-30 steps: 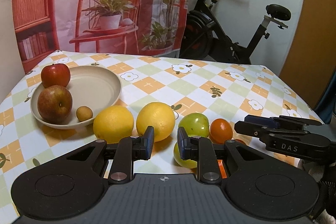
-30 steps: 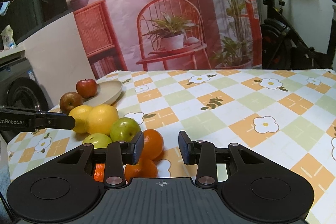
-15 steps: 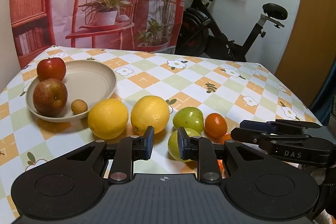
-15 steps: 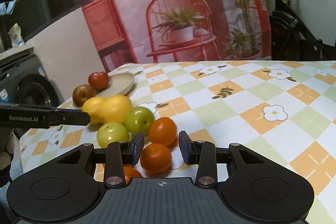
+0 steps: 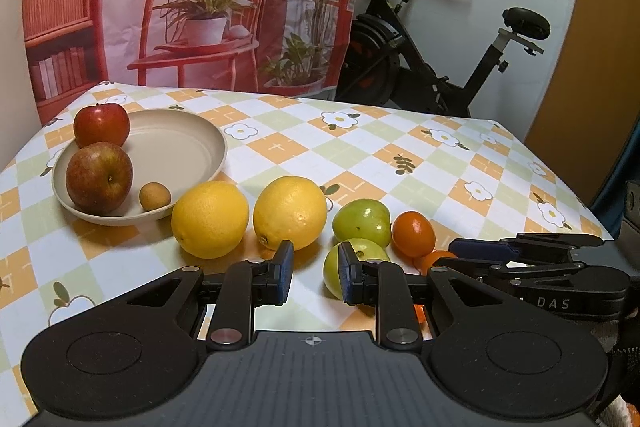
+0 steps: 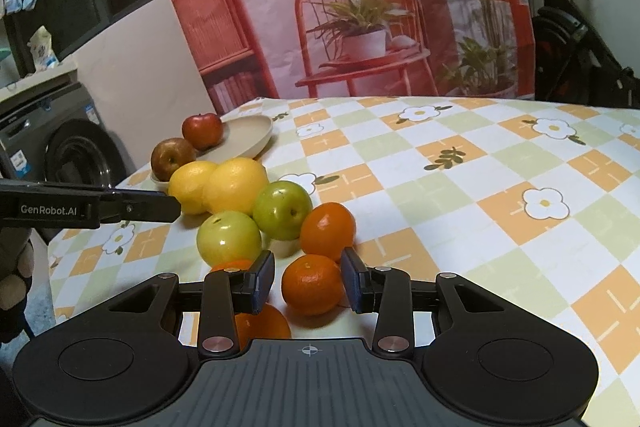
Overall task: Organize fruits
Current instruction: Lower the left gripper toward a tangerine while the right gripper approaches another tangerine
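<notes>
The sorting looks barely started. Only three fruits sit in the shallow round beige plate (image 5: 200, 131), which lies at about ten o'clock from the left gripper (image 5: 314, 259): a bright red apple (image 5: 101, 125) at the plate's far rim, a darker, mottled red apple (image 5: 99, 177) at its near left, and a small round brown fruit (image 5: 155, 195) beside that one. Everything else lies loose on the bench with the checked flower-print cloth (image 6: 480, 187).

The loose fruits form a rough row running from the plate toward three o'clock. First come two large yellow citrus fruits (image 5: 210, 219) (image 5: 290, 213) side by side, the first just beside the plate. Next are two glossy green apples (image 6: 282, 209) (image 6: 229, 237), touching or nearly so. Last is a cluster of small orange mandarins, of which at least three show. One mandarin (image 6: 328, 231) sits at twelve o'clock from the right gripper (image 6: 308, 255), and another (image 6: 260, 323) is half hidden under its body.

The nearest mandarin (image 6: 312, 285) lies framed between the right fingers, which stand at a narrow gap. They seem to bracket it rather than press it — I cannot see firm contact. It looks smooth, round and firm, with a small stem dimple on top, so it may roll if nudged.

The left fingers are drawn as close as they go and hold nothing — they point at bare cloth between the second citrus and the nearer green apple.
</notes>
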`<action>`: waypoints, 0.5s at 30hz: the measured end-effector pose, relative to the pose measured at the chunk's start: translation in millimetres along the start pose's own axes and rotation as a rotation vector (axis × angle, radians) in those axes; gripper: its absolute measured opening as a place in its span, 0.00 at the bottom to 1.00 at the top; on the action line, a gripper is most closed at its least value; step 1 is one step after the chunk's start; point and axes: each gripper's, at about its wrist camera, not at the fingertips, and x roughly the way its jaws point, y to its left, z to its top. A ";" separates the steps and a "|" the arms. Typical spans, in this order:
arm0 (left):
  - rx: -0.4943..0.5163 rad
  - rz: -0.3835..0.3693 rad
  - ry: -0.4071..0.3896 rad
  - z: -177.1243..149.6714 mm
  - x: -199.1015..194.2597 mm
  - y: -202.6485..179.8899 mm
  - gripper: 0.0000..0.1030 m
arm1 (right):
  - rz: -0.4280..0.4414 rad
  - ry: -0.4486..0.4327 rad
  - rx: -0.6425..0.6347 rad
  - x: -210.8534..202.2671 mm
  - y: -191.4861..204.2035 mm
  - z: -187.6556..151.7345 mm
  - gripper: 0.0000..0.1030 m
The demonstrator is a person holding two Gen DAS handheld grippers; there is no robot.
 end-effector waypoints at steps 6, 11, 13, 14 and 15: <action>-0.005 -0.001 -0.004 -0.8 -0.7 1.3 0.25 | -0.006 0.024 0.015 3.6 -3.1 1.5 0.34; -0.004 -0.015 0.004 -1.4 -0.7 1.1 0.25 | -0.006 0.053 0.030 6.6 -5.6 1.5 0.34; 0.000 -0.025 0.008 -1.6 -0.6 0.5 0.25 | -0.007 0.048 0.030 5.9 -6.0 1.4 0.32; 0.002 -0.030 0.009 -2.2 -0.7 0.0 0.25 | -0.006 0.048 0.035 5.8 -5.6 1.2 0.32; 0.005 -0.036 0.011 -2.3 -0.7 -0.9 0.25 | -0.007 0.044 0.042 4.7 -6.1 1.2 0.32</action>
